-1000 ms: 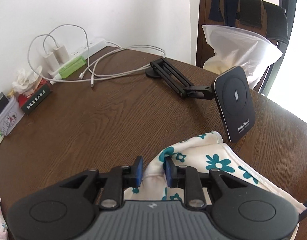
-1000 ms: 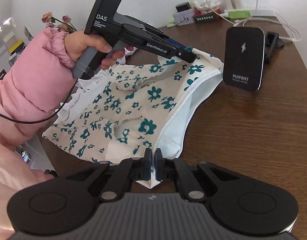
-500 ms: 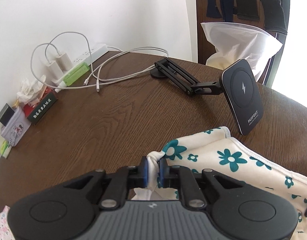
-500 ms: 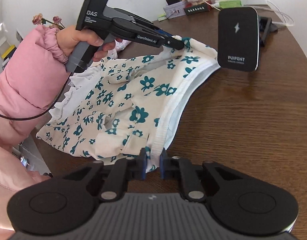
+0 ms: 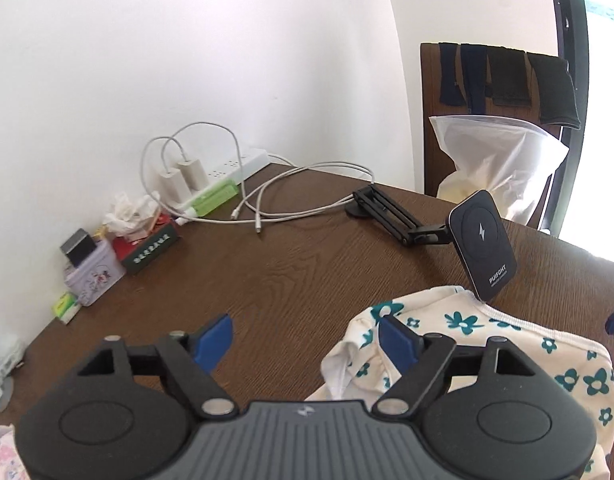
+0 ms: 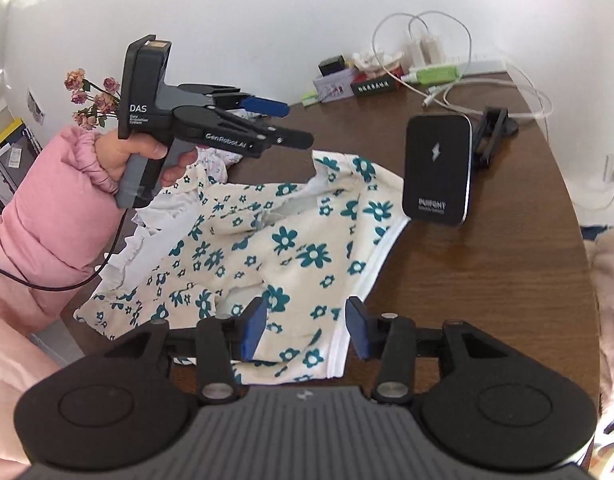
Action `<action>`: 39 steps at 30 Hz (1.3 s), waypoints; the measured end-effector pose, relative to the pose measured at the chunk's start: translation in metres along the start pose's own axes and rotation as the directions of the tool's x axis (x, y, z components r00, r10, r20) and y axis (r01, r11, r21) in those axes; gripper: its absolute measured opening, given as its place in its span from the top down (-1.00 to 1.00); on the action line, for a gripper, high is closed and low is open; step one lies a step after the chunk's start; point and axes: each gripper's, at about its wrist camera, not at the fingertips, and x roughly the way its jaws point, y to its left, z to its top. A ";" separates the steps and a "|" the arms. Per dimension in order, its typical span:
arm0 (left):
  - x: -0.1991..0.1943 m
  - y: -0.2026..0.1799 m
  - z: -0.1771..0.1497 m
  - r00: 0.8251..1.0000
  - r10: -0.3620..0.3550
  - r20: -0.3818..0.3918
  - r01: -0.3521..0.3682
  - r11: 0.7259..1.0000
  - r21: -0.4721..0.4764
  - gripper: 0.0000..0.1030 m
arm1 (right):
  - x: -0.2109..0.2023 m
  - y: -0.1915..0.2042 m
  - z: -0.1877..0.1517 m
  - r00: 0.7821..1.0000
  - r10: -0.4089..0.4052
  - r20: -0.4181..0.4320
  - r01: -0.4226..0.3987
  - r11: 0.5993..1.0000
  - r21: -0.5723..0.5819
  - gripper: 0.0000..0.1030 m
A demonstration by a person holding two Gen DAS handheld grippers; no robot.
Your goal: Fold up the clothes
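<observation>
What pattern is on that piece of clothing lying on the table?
Teal flowers on cream fabric with white trim; the garment shows best in the right wrist view.

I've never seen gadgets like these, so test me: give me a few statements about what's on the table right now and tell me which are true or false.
1. Both tongs are open. True: the left tongs and the right tongs each show a wide gap between the blue pads.
2. The floral garment hangs in the air. False: it lies on the wooden table.
3. The black charger pad lies flat on the table. False: it is propped up on a black folding stand.
4. White cables lie near the wall. True.
5. The hand holding the left tongs wears a blue sleeve. False: the sleeve is pink.
</observation>
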 end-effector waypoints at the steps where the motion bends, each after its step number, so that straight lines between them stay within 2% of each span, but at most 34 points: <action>1: -0.006 0.001 -0.006 1.000 0.000 -0.001 0.000 1.000 -0.007 -0.53 | 0.003 0.008 0.003 1.000 -0.004 0.004 0.004 0.999 -0.035 0.13; 2: -0.011 0.001 -0.011 1.000 0.000 -0.003 0.000 1.000 -0.014 -0.45 | 0.007 0.017 0.005 1.000 -0.011 0.005 0.011 0.998 -0.070 0.13; 3: -0.017 0.002 -0.017 1.000 0.000 -0.004 0.000 1.000 -0.021 -0.12 | 0.014 0.025 0.006 1.000 -0.027 -0.003 0.026 0.994 -0.106 0.13; 4: -0.023 0.002 -0.022 1.000 0.000 -0.005 0.000 1.000 -0.028 0.37 | 0.023 0.033 0.007 0.999 -0.050 -0.017 0.047 0.988 -0.145 0.13; 6: -0.034 0.004 -0.034 1.000 -0.001 -0.008 0.000 0.999 -0.041 0.84 | 0.043 0.042 0.005 0.994 -0.103 -0.048 0.091 0.974 -0.207 0.16; 8: -0.045 0.004 -0.045 1.000 -0.001 -0.012 0.001 0.999 -0.054 0.85 | 0.060 0.044 0.002 0.985 -0.159 -0.073 0.137 0.960 -0.243 0.18; 10: -0.034 -0.003 -0.055 0.999 -0.006 -0.040 0.004 0.999 -0.044 0.85 | 0.070 0.042 -0.003 0.978 -0.186 -0.094 0.158 0.957 -0.243 0.18; 12: -0.029 -0.004 -0.060 0.999 -0.001 -0.036 0.000 0.999 -0.040 0.85 | 0.072 0.039 -0.009 0.976 -0.188 -0.110 0.161 0.963 -0.218 0.18; 18: -0.016 0.008 -0.052 0.995 0.095 -0.008 -0.095 0.995 -0.042 0.81 | 0.066 0.040 -0.020 0.972 -0.187 -0.140 0.161 0.971 -0.178 0.18; 19: -0.013 0.014 -0.050 0.996 0.093 -0.007 -0.094 0.994 -0.061 0.79 | 0.065 0.041 -0.021 0.971 -0.187 -0.146 0.160 0.971 -0.178 0.18; 21: -0.022 0.032 -0.049 1.000 0.014 0.021 -0.011 0.989 -0.146 0.74 | 0.059 0.040 -0.012 0.980 -0.150 -0.129 0.131 0.981 -0.144 0.17; 22: -0.032 0.041 -0.049 0.999 -0.012 0.047 0.021 0.982 -0.187 0.67 | 0.055 0.039 -0.006 0.985 -0.126 -0.116 0.111 0.986 -0.122 0.16; 24: -0.059 0.057 -0.053 0.995 0.009 0.104 0.014 0.976 -0.217 0.04 | 0.047 0.038 0.005 0.993 -0.078 -0.088 0.071 0.994 -0.080 0.11; 25: -0.072 0.062 -0.056 0.991 0.053 0.119 -0.028 0.978 -0.207 -0.16 | 0.045 0.039 0.014 0.995 -0.070 -0.065 0.065 0.995 -0.080 0.04; 27: -0.086 0.073 -0.063 0.985 0.146 0.096 -0.127 0.975 -0.184 -0.17 | 0.052 0.048 0.038 0.993 -0.108 -0.038 0.101 0.983 -0.153 0.00; 29: -0.095 0.087 -0.071 0.974 0.222 0.047 -0.212 0.963 -0.168 -0.18 | 0.076 0.057 0.060 0.988 -0.142 -0.059 0.125 0.966 -0.225 -0.06; 31: -0.093 0.101 -0.082 0.974 0.227 -0.017 -0.226 0.957 -0.180 -0.16 | 0.101 0.063 0.080 0.984 -0.157 -0.089 0.129 0.957 -0.261 -0.06; 32: -0.091 0.107 -0.088 0.977 0.209 -0.034 -0.211 0.960 -0.186 -0.08 | 0.118 0.062 0.088 0.983 -0.140 -0.120 0.109 0.967 -0.231 -0.06; 34: -0.087 0.116 -0.101 0.986 0.156 -0.055 -0.163 0.966 -0.198 0.27 | 0.150 0.060 0.104 0.979 -0.102 -0.179 0.072 0.983 -0.168 -0.06; 36: -0.081 0.119 -0.109 0.994 0.102 -0.049 -0.110 0.974 -0.196 0.30 | 0.179 0.056 0.115 0.969 -0.100 -0.225 0.075 0.990 -0.118 -0.06; 39: -0.069 0.116 -0.108 0.998 0.062 -0.019 -0.064 0.986 -0.155 0.30 | 0.210 0.052 0.123 0.953 -0.133 -0.273 0.115 0.990 -0.083 -0.06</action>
